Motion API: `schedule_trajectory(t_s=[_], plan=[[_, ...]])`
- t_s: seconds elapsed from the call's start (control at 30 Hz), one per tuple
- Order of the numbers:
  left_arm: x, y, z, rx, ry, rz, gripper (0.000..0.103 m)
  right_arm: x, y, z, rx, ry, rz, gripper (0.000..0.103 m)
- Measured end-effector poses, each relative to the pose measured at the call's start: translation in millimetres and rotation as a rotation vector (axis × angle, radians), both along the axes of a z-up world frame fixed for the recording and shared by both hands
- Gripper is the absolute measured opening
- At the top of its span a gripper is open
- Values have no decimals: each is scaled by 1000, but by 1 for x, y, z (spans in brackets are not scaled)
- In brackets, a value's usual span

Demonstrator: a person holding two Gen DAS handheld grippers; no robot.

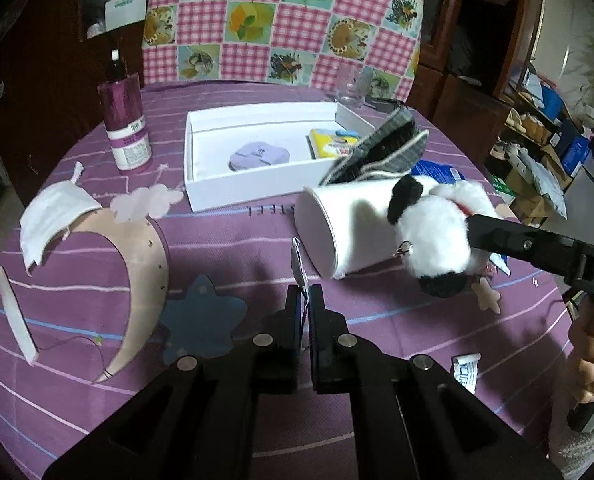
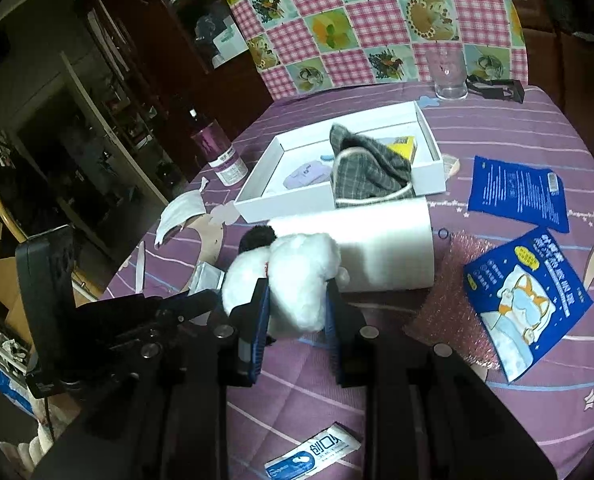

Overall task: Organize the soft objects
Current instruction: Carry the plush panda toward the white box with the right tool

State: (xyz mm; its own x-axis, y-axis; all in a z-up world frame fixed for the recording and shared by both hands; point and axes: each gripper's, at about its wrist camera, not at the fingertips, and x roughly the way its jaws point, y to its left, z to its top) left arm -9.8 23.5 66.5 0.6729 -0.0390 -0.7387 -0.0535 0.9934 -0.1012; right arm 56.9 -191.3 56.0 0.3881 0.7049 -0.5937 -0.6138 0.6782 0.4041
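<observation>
My right gripper is shut on a white and black panda plush, held just above the purple tablecloth; the same plush shows in the left wrist view. Behind it a white cylindrical pouch lies on its side, with grey plaid cloth spilling out of its far end over the edge of the box. My left gripper is shut on a small silvery packet that sticks up from its tips. The white box holds a lilac item and a yellow pack.
A purple bottle stands left of the box and a glass behind it. A face mask lies at the left. Two blue packets, pink bubble wrap and a plaster sachet lie at the right and front.
</observation>
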Motion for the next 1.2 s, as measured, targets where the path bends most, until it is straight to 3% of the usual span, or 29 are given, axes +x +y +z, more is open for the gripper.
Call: schedule_trajectory(t_s=[0.7, 0.97, 1.2], plan=[[61, 12, 54, 12, -47, 43, 2, 66, 22, 61, 10, 9, -35, 27], [93, 21, 54, -18, -49, 64, 2, 100, 32, 66, 9, -11, -100, 27], [129, 37, 49, -31, -58, 133, 2, 149, 38, 58, 74, 61, -170, 27]])
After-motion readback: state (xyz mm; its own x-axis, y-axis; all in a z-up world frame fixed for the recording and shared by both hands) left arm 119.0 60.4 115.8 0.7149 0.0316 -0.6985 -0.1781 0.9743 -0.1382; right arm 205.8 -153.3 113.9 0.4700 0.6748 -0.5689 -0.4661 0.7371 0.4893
